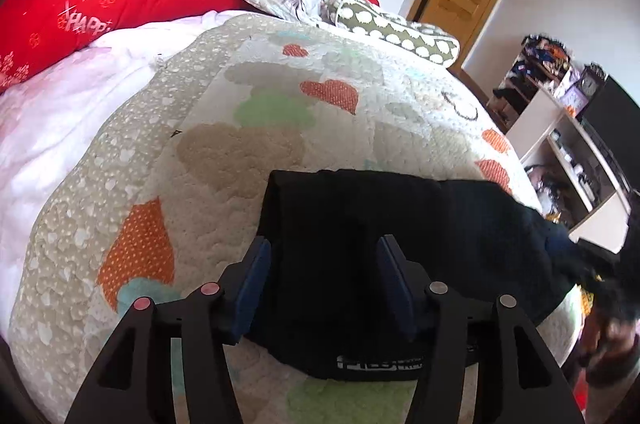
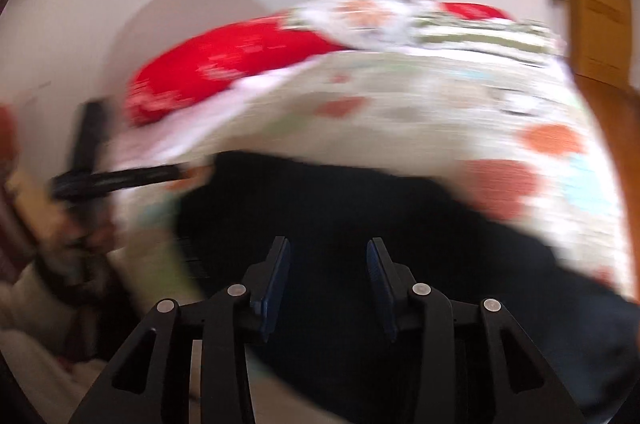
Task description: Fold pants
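While the folded black fabric pants (image 1: 360, 244) lay across the lower centre of the frame on the quilted cream bedspread with orange hearts (image 1: 208, 128), your left claw (image 1: 324, 280) hovered over them with its blue-padded fingers (image 1: 252, 280) spread wide, holding nothing. Your right claw (image 2: 328, 280) was likewise parted and empty above the same dark cloth (image 2: 320, 208), though that view was badly blurred. A red printed pillow (image 1: 100, 4) sat at upper left.

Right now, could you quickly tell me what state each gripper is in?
Left gripper: open, fingers apart over the black pants, gripping nothing.
Right gripper: open, over the pants too; view blurred.
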### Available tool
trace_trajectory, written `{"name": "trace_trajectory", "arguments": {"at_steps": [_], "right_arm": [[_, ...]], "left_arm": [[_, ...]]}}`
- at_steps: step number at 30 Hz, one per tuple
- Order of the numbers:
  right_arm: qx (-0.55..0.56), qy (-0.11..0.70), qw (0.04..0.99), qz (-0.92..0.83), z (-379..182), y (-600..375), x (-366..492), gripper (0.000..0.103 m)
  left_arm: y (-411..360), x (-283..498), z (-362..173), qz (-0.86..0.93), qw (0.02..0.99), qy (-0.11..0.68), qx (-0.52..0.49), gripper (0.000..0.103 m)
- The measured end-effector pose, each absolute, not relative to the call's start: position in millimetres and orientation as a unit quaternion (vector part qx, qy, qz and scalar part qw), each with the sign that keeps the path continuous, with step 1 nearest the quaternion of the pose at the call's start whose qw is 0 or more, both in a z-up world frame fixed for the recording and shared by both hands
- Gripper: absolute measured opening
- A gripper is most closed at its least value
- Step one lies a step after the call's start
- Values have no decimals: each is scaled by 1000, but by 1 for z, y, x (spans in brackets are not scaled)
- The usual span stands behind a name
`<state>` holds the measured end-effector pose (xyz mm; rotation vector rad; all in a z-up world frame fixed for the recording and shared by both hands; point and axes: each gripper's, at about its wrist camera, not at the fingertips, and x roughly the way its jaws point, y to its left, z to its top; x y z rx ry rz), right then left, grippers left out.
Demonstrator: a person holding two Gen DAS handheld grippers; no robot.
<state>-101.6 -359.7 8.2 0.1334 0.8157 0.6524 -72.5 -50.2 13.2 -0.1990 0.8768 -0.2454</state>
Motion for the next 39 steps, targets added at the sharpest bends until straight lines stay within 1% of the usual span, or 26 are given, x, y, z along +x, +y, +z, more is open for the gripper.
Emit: {"name": "trace_trajectory", "arguments": {"at_steps": [2, 6, 8, 10, 11, 12, 13, 14, 15, 16, 18, 21, 24, 26, 27, 28, 29, 30, 31, 32, 34, 36, 38, 39], "right_arm": [[48, 384, 850, 357, 6, -320, -109, 41], [-18, 389, 834, 391, -5, -256, -117, 41], [-60, 388, 831, 394, -13, -232, -122, 41], [-109, 382, 832, 387, -23, -215, -126, 41], [-133, 379, 833, 382, -30, -207, -126, 41], [-146, 374, 837, 371, -35, -203, -126, 36], [-145, 374, 843, 359, -37, -202, -123, 21], [-126, 381, 844, 357, -36, -202, -118, 17], [-87, 391, 843, 359, -33, -207, -110, 12], [-59, 396, 841, 363, -29, -210, -103, 10], [-34, 391, 840, 375, -16, -214, -105, 10], [-16, 386, 832, 398, -6, -212, -110, 9], [-35, 401, 828, 391, -23, -200, -110, 10], [-18, 423, 820, 386, -43, -199, -105, 15], [-3, 422, 821, 385, -44, -202, -107, 15], [20, 424, 819, 386, -42, -209, -107, 22], [34, 429, 815, 388, -37, -217, -108, 26], [40, 427, 817, 386, -31, -222, -109, 33], [48, 416, 827, 376, -22, -236, -114, 36], [54, 406, 838, 360, -14, -252, -119, 37], [66, 395, 859, 318, -3, -288, -127, 40], [69, 386, 885, 252, 4, -330, -136, 40], [73, 379, 907, 168, 11, -379, -145, 40], [77, 377, 914, 129, 13, -401, -149, 44]], "left_arm": [[-55, -66, 6, -121, 888, 433, -91, 55], [-62, -57, 3, -129, 885, 437, -98, 53], [-63, -54, 2, -134, 883, 437, -105, 49], [-65, -49, 0, -135, 882, 439, -106, 38], [-66, -48, 0, -135, 882, 439, -103, 35], [-68, -47, 0, -136, 883, 439, -100, 31], [-69, -45, -1, -138, 882, 439, -99, 27], [-69, -44, 0, -142, 882, 439, -100, 26], [-69, -43, 0, -143, 882, 438, -100, 22], [-68, -43, 1, -144, 882, 436, -101, 19], [-62, -49, 9, -148, 886, 426, -106, 18], [-49, -61, 20, -143, 898, 403, -106, 18], [-42, -63, 9, -119, 896, 418, -90, 18], [-42, -62, -2, -95, 891, 438, -77, 18], [-43, -63, -2, -90, 891, 439, -73, 18], [-44, -65, 0, -89, 893, 435, -71, 18], [-44, -69, 5, -86, 898, 426, -73, 19], [-47, -72, 10, -85, 901, 418, -73, 21], [-51, -75, 17, -84, 907, 407, -72, 28], [-57, -79, 26, -84, 916, 387, -66, 32], [-67, -88, 37, -89, 927, 360, -53, 48], [-80, -90, 41, -100, 931, 349, -39, 53], [-98, -85, 38, -112, 929, 351, -24, 53], [-104, -83, 34, -115, 927, 356, -17, 53]]}}
